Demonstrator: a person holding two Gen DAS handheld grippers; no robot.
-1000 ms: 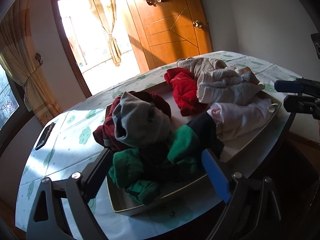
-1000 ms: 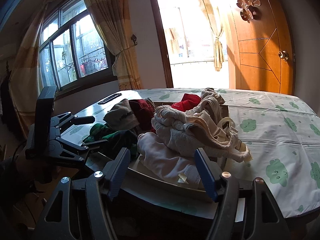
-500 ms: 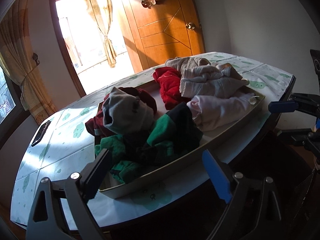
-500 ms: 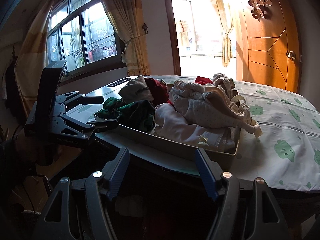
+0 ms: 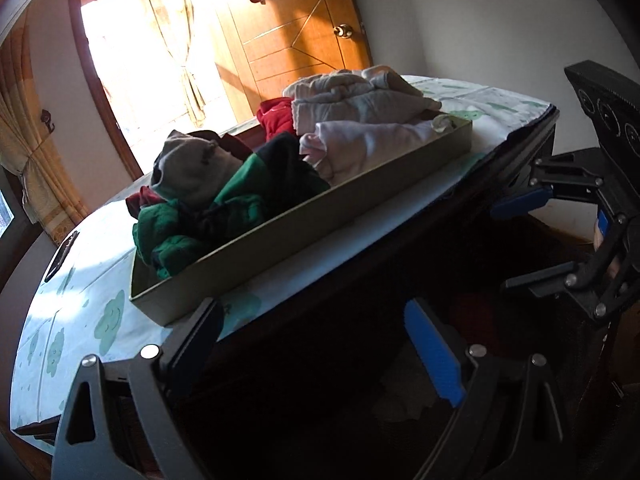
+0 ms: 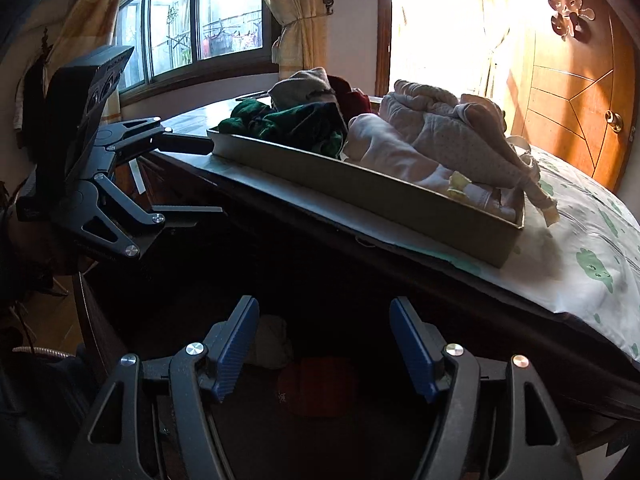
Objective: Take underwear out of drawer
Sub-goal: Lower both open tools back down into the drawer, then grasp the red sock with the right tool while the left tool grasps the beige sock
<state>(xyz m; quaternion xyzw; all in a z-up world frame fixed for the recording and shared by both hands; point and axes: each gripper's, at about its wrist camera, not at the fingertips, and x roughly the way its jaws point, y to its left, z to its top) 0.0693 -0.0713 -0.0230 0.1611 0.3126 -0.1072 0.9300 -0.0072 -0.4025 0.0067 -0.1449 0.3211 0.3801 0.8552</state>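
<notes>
Your worktop [image 5: 360, 216] is a dark-edged table under a pale cloth [image 6: 592, 248] printed with green cloud faces. Directly on the cloth, close to the near edge, you see a shallow beige tray [image 5: 280, 224] heaped with garments. A dark flat object [image 5: 60, 256] lies well apart at the far left.

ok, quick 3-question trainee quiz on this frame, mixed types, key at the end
1. True or false: both the left gripper and the right gripper are clamped on clothing.
2. Which garment lies nearest the tray's left end in the right wrist view? A) green garment B) pale pink garment C) a blue towel
3. Fill in: the tray sits on a table covered by a cloth printed with green ____.

Key: 1 false, both open and empty; 2 A; 3 clouds.
</notes>
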